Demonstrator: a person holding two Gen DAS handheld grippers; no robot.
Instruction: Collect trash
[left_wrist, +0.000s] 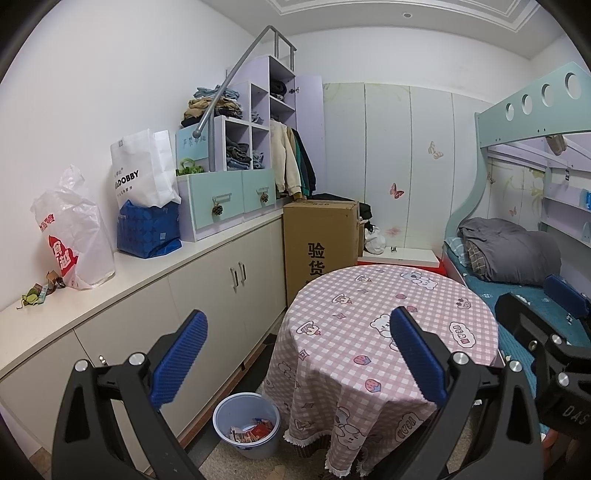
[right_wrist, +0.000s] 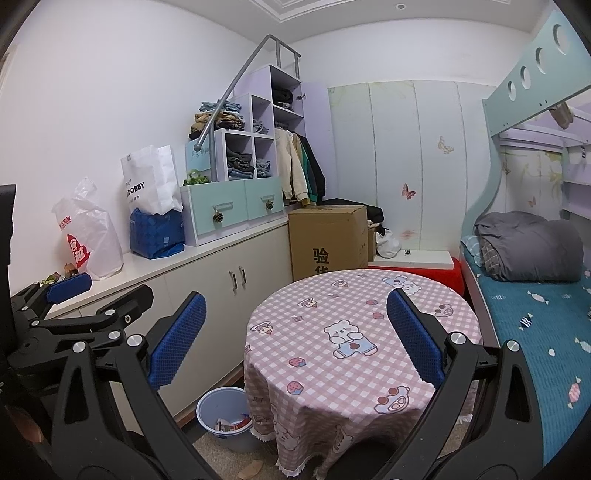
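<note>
Left wrist view shows both grippers, left (left_wrist: 299, 354) and right (right_wrist: 295, 336), with fingers spread wide and empty above one round surface (left_wrist: 424, 295), while one bin (left_wrist: 246, 424) holds wrappers (left_wrist: 255, 430) beside it.

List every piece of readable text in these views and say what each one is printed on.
"DOBBY": on the white paper bag, first letters hidden by a fold; smaller print below too small to read.
"验货": on the cardboard box, lower characters hidden by the round table.
"DAS": on the right gripper body, cut off at the frame edge.
Red print on the plastic bag: too blurred to read.
Writing on the teal panel: illegible.
</note>
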